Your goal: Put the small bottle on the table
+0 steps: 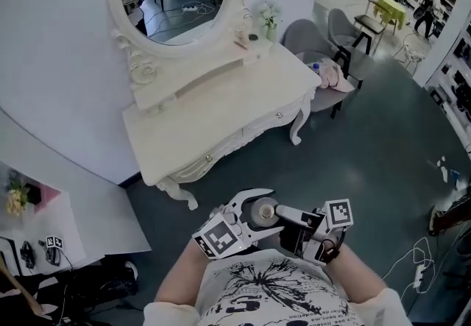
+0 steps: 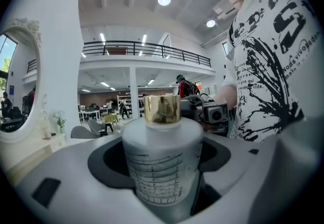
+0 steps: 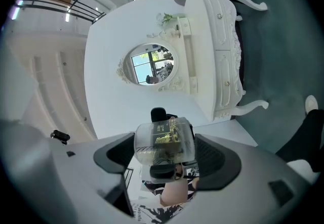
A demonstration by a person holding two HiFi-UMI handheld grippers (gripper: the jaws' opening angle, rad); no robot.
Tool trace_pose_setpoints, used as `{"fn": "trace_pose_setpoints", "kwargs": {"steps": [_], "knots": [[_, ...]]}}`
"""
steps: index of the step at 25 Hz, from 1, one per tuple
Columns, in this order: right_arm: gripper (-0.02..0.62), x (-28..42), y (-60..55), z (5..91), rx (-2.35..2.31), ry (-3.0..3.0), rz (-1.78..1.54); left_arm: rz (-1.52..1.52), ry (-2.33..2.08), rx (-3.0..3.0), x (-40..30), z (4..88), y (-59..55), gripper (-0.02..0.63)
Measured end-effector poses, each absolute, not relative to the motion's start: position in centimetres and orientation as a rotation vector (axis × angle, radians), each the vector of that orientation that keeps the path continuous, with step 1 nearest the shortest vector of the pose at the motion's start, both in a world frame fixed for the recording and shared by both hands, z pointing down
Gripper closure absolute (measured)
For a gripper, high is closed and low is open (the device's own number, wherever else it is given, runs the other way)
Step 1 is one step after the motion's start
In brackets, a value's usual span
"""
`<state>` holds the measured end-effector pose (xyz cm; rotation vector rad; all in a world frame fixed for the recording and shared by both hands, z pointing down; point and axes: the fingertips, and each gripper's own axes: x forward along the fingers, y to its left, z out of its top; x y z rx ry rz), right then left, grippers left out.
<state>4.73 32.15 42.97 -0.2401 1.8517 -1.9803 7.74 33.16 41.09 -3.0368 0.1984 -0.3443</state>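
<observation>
While the small bottle (image 1: 261,212) stands upright deep in the left gripper (image 1: 271,212), its jaws are clamped on the frosted round body. Shiny gold cap (image 2: 162,109), printed grid on the wall. Right gripper (image 1: 285,215) at 3 o'clock, jaws apart, bottle framed between their tips. White carved dressing table (image 1: 221,107) at 12 o'clock, well apart.

White frosted bottle (image 2: 162,167), gold cap (image 2: 162,109); cream dressing table (image 1: 221,112).
</observation>
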Motion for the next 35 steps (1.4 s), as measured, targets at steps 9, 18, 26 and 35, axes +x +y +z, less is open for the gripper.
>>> {"fn": "trace_pose_setpoints", "kwargs": {"steps": [9,18,26,35], "knots": [[0.222,1.0,21.8,42.7,-0.211,1.83,-1.998,-0.379,0.23,-3.038,4.0,40.9,22.7,0.255],[0.222,0.0,13.6,44.6,-0.069,1.875,-2.117,-0.414,0.462,-3.051,3.1,42.7,14.1,0.255],[0.222,1.6,2.9,44.1,0.141,1.992,-2.229,-0.423,0.805,-2.984,4.7,42.3,2.7,0.255],[0.224,3.1,-7.2,44.4,0.324,2.09,-2.323,-0.414,1.096,-2.894,6.0,42.6,-8.0,0.255]]}}
